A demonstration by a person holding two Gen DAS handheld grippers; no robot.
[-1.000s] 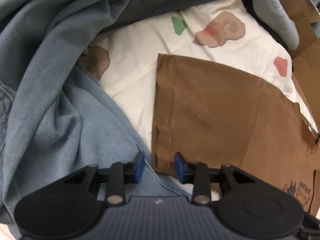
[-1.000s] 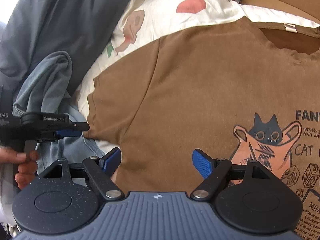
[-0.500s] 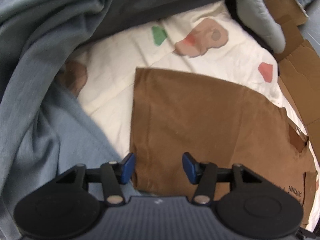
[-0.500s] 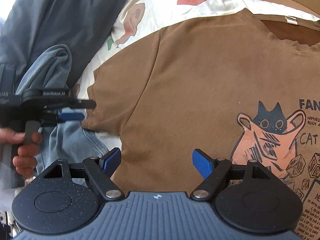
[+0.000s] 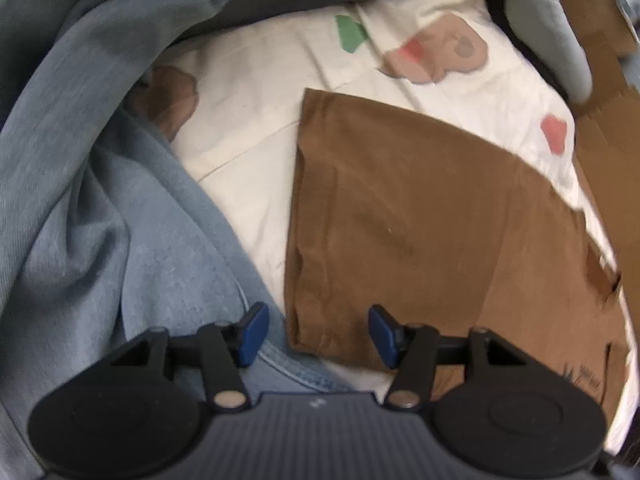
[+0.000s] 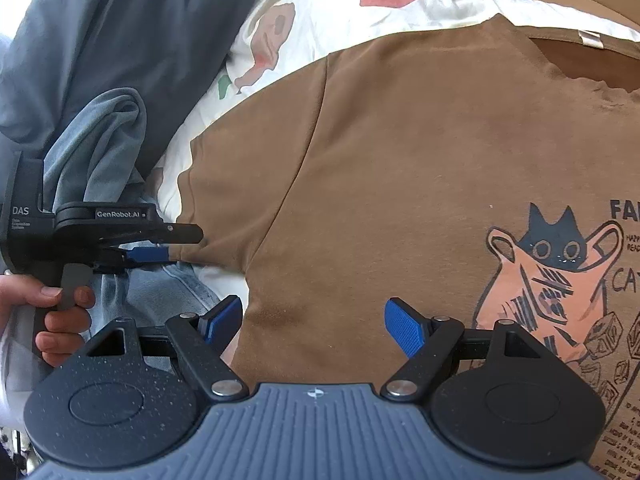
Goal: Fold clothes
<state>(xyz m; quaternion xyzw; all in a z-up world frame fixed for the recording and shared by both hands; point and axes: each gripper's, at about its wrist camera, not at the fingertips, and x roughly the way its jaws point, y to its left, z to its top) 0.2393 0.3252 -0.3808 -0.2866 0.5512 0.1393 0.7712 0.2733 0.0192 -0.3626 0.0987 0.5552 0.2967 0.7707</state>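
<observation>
Brown cotton makes up the short-sleeved T-shirt (image 6: 420, 184), which is spread flat, front side up, on a white bedsheet printed with pink and green shapes (image 6: 320, 20). A cat-in-a-jug drawing with black lettering (image 6: 556, 276) is printed on its chest, at the right of the right wrist view. The shirt's left sleeve (image 5: 360, 208) is seen laid out flat in the left wrist view. The left gripper (image 5: 316, 330) is held with its blue pads spread, one on each side of the sleeve's near hem corner, with nothing pinched. The right gripper (image 6: 314, 320) is likewise spread wide over the shirt's side near the armpit, empty. A person's hand (image 6: 52, 316) is seen on the left gripper's handle. To the left, a crumpled grey-blue garment (image 5: 100, 184) and pale blue jeans (image 6: 160, 292) are piled. Brown cardboard (image 5: 604, 80) lies at the far right.
</observation>
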